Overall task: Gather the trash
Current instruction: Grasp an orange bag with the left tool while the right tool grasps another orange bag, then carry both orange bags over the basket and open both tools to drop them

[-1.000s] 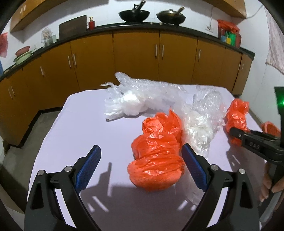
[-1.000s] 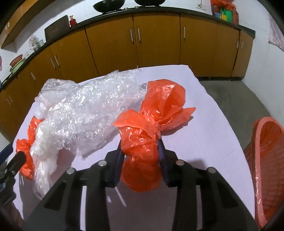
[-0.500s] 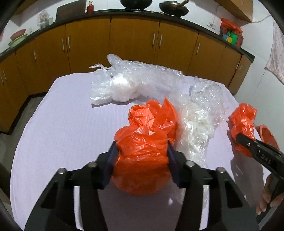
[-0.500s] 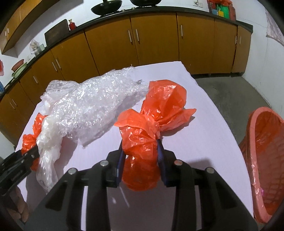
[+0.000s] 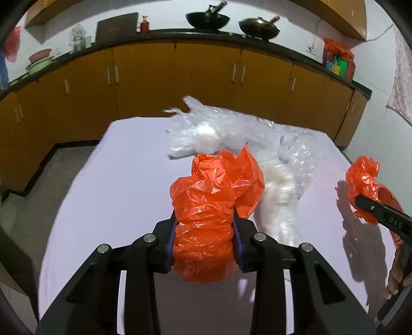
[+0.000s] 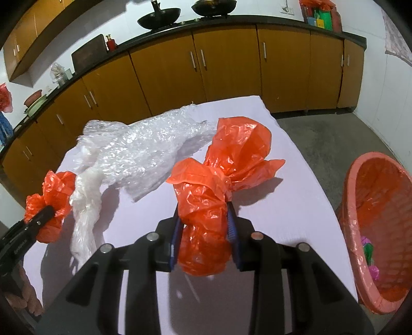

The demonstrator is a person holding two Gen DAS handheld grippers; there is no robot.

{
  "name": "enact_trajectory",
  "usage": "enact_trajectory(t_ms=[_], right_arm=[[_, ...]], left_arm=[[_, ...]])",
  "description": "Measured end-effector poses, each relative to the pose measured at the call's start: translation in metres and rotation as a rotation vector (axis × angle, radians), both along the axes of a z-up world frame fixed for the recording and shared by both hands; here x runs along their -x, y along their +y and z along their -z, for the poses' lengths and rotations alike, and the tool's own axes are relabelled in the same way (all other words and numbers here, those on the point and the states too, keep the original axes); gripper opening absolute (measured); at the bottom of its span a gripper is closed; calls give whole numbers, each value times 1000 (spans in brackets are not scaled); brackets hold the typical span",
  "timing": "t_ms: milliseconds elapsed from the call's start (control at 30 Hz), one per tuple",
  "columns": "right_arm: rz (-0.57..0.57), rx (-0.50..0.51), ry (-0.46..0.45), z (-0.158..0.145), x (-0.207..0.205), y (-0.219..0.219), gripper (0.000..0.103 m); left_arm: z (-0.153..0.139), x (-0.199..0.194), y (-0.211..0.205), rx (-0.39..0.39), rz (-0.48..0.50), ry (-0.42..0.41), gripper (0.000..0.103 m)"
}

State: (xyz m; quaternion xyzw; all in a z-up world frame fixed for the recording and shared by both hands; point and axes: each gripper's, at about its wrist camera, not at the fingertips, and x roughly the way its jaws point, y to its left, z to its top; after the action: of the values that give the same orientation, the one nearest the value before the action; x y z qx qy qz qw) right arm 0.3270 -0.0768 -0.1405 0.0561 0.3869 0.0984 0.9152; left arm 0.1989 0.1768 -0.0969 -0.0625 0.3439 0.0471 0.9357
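A kitchen with orange cabinets [image 5: 144, 85] surrounds a pale counter [image 5: 108, 185]. The left tool [image 5: 204, 241] is closing, its blue pads pinching a crumpled orange bag [image 5: 213, 203] near the counter's middle. The right tool [image 6: 204, 241] pinches another orange bag [image 6: 224, 177] by the right edge. Clear bubble wrap [image 6: 144, 157] lies between them, blurred in the left view. The orange basket [image 6: 381, 226] on the floor is cut off at the frame's edge.

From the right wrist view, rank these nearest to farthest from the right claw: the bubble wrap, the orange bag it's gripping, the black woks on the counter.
1. Orange bag: pinched in the right claw.
2. Bubble wrap: on the table, ahead and to the left.
3. Black woks: on the counter along the far wall.
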Motion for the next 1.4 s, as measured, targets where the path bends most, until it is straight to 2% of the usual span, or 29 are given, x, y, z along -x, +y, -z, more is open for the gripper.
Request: enact_trajectory(t_ms=[267,700,1067,1400], right_arm=[[-26,-6,-50,-22,27,-3,32],[-18,-13,-148,-63,62,-31,32],[-5,4,-197,-78,85,-47,32],[2,61,-250,-86,101,-50,31]], left_arm=[[-30,26,-9,12,16,-79,36],[-63,30,-53,13,87,-153,36],[-72,35,-78,1,132,-182,36],[-78,36,-94,-17,165,-196,36]])
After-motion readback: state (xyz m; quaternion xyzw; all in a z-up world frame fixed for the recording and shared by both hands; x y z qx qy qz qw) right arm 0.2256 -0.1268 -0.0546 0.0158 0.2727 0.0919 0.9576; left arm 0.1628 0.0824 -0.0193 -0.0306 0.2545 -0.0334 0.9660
